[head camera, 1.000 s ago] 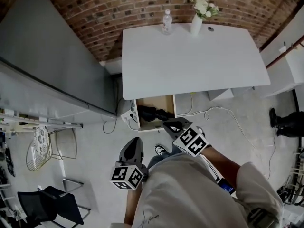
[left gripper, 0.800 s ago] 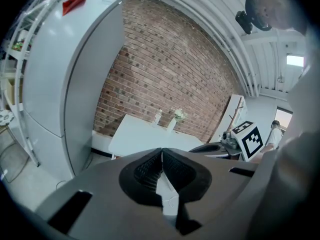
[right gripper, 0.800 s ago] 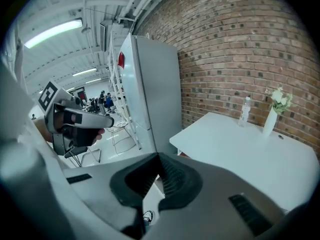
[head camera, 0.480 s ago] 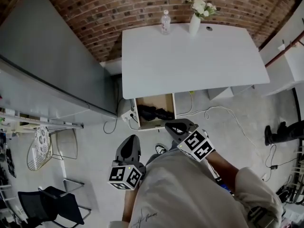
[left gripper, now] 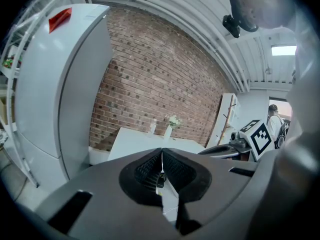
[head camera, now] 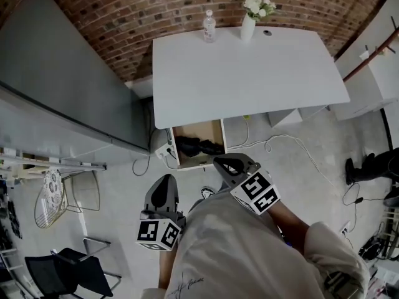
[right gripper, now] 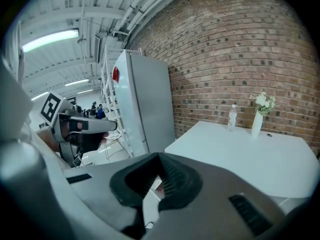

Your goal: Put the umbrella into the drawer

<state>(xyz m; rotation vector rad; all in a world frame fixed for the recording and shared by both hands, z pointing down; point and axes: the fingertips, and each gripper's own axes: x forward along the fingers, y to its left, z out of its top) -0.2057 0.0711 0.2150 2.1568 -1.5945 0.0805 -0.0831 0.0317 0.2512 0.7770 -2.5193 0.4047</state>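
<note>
The black folded umbrella (head camera: 201, 147) lies inside the open wooden drawer (head camera: 193, 131), which sticks out from under the white table (head camera: 249, 73). My right gripper (head camera: 219, 161) hangs just in front of the drawer's front edge, shut and empty. Further back and to the left, over the floor, is my left gripper (head camera: 164, 180), also shut with nothing in it. In the left gripper view the jaws (left gripper: 161, 152) meet in a thin line. The right gripper view shows its ribbed pads (right gripper: 159, 158) pressed together, with the table beyond them.
A water bottle (head camera: 209, 27) and a white vase of flowers (head camera: 248, 17) stand at the table's far edge by the brick wall. A tall grey fridge (head camera: 62, 73) is at the left. A power strip (head camera: 163, 153) and cables (head camera: 280, 145) lie on the floor. Chairs (head camera: 56, 192) stand at lower left.
Both grippers have come up slightly and stay shut. The left one has drifted towards the lower left of the head view. The umbrella and drawer have not moved.
</note>
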